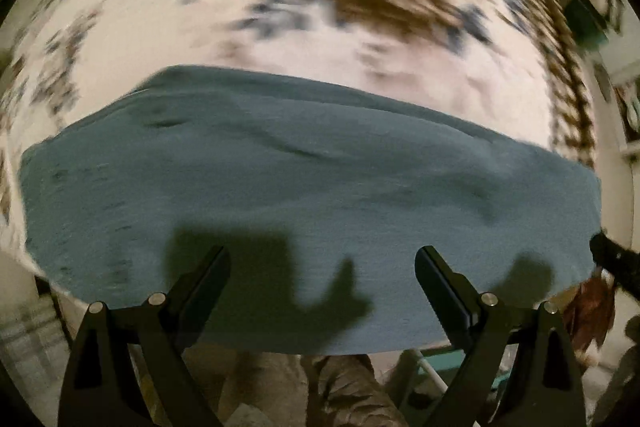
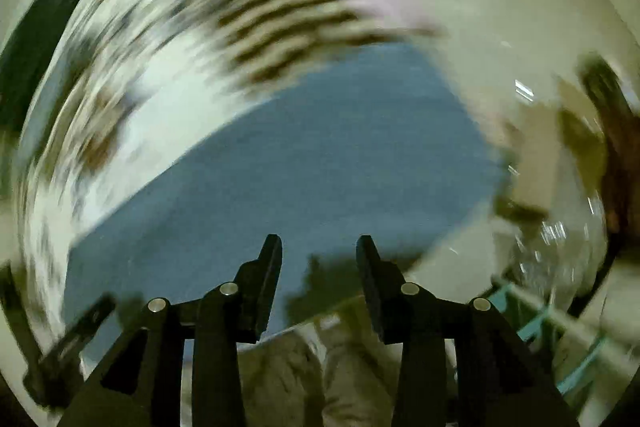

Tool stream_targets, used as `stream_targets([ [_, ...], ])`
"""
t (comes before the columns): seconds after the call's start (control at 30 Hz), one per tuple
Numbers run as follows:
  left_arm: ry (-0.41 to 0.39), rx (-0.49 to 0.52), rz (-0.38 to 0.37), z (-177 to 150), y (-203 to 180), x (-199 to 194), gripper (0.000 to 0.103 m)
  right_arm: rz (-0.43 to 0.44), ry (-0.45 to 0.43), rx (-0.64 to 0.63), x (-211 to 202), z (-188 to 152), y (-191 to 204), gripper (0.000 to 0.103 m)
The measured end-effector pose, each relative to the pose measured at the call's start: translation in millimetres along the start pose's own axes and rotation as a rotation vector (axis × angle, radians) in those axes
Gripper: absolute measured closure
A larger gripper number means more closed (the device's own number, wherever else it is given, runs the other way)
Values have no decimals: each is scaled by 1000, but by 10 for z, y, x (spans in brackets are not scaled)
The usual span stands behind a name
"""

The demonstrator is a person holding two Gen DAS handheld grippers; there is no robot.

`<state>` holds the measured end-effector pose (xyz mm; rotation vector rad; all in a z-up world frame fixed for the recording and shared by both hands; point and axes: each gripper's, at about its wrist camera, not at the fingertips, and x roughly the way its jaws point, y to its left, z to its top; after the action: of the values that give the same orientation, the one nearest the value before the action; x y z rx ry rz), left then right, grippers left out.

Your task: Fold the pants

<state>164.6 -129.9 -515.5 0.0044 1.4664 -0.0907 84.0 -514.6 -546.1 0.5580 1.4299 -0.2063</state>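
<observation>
Blue pants [image 1: 304, 179] folded flat on patterned cloth [image 1: 280, 7].
Spread ahead of left gripper [image 1: 322, 257] and right gripper [image 2: 319, 247]; both jaws open, empty.

The pants [image 1: 304, 187] lie as a flat blue-grey band on the patterned cloth [image 1: 280, 19], with nothing on top of them. Beyond their far edge the cloth is bare. The left gripper [image 1: 322, 259] hangs above their near edge, jaws wide apart with nothing between them. At their right end, the right gripper [image 2: 319, 247] does likewise.
</observation>
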Motion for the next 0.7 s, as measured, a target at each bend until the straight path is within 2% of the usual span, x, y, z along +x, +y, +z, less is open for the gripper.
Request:
stream_targets([
  [0.07,-10,-72,34,33,402,-33,9,74,48,-175,120,139,782,62],
  [0.13,-22,-141,74,50,825,-51,9,158,97,-277,271,235,1428,62],
  [0.2,-30,-202,118,68,1195,-34,9,252,189,-353,536,294,2074,62],
  [0.3,-22,-306,188,114,1823,84,9,281,265,-478,969,334,2968,61],
  [0.43,-5,-380,210,198,2388,248,9,208,319,-654,1488,221,3914,61],
  [0.53,3,-396,203,247,2680,359,9,67,402,-767,1887,81,4293,63],
  [0.6,6,-399,185,256,2785,394,9,13,407,-815,1970,3,4405,88],
  [0.7,-2,-396,156,278,2933,391,9,19,336,-770,1702,94,4412,98],
])
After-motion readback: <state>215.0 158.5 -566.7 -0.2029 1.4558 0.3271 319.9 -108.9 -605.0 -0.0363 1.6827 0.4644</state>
